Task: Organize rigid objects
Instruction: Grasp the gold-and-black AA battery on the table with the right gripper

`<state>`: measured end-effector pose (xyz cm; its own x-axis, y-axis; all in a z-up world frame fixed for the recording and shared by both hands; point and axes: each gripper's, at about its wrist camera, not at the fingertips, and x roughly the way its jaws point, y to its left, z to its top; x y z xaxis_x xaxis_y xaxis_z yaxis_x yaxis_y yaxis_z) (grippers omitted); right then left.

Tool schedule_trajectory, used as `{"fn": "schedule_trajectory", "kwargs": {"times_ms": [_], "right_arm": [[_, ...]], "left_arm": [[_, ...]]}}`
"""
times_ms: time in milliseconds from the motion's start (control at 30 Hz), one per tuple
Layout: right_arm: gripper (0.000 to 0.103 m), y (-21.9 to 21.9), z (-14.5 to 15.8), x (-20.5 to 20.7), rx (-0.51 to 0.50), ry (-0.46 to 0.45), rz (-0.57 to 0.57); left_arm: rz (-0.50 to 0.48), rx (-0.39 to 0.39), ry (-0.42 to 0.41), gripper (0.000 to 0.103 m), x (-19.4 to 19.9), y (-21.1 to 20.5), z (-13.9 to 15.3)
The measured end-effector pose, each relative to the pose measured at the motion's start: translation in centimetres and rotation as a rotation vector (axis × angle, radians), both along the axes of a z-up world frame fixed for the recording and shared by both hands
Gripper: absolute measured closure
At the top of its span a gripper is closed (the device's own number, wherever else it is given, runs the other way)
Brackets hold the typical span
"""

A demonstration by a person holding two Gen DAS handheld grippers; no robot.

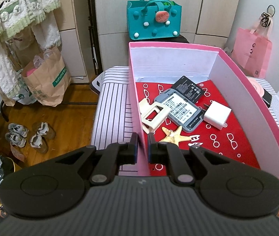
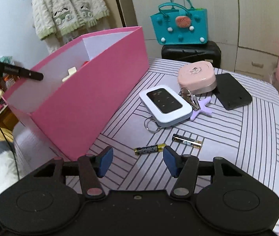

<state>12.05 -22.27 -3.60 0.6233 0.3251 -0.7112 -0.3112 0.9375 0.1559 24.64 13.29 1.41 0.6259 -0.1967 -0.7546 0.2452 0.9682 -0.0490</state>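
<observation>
My left gripper (image 1: 142, 139) is shut on the near left wall of the pink box (image 1: 247, 90), one finger inside and one outside. On the box's red lining lie a black battery pack (image 1: 188, 88), a grey labelled device (image 1: 180, 108), a white charger (image 1: 217, 114), a cream plastic piece (image 1: 153, 116) and a starfish (image 1: 173, 134). My right gripper (image 2: 137, 153) is open low over the striped table. An AA battery (image 2: 150, 149) lies just beyond its tips, untouched. A second battery (image 2: 187, 140) lies to its right. Farther back are a white pocket router (image 2: 166, 106), a pink case (image 2: 197, 76) and a black flat case (image 2: 232, 90).
Keys with a purple star tag (image 2: 200, 108) and a key ring (image 2: 151, 125) lie beside the router. The pink box (image 2: 92, 90) stands left of the right gripper. A teal bag (image 2: 180, 29) sits on a black suitcase (image 2: 190, 53) behind the table. Paper bags (image 1: 45, 80) and shoes (image 1: 29, 135) are on the floor at left.
</observation>
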Motion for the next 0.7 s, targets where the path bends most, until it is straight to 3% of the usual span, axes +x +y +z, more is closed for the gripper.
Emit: {"fn": "schedule_trajectory", "kwargs": {"times_ms": [133, 500, 567, 700], "right_arm": [[0.041, 0.5, 0.0, 0.1, -0.066, -0.054, -0.004], [0.041, 1.0, -1.8, 1.4, -0.092, -0.004, 0.018], [0.055, 0.9, -1.7, 1.4, -0.102, -0.024, 0.004], [0.055, 0.8, -0.6, 1.0, -0.084, -0.071, 0.003]], "left_arm": [[0.007, 0.012, 0.009, 0.095, 0.2, -0.3, 0.1], [-0.021, 0.076, 0.008, 0.096, 0.2, -1.1, 0.2], [-0.023, 0.079, 0.012, 0.096, 0.3, -1.1, 0.2], [-0.023, 0.091, 0.006, 0.096, 0.2, -1.3, 0.1]]}}
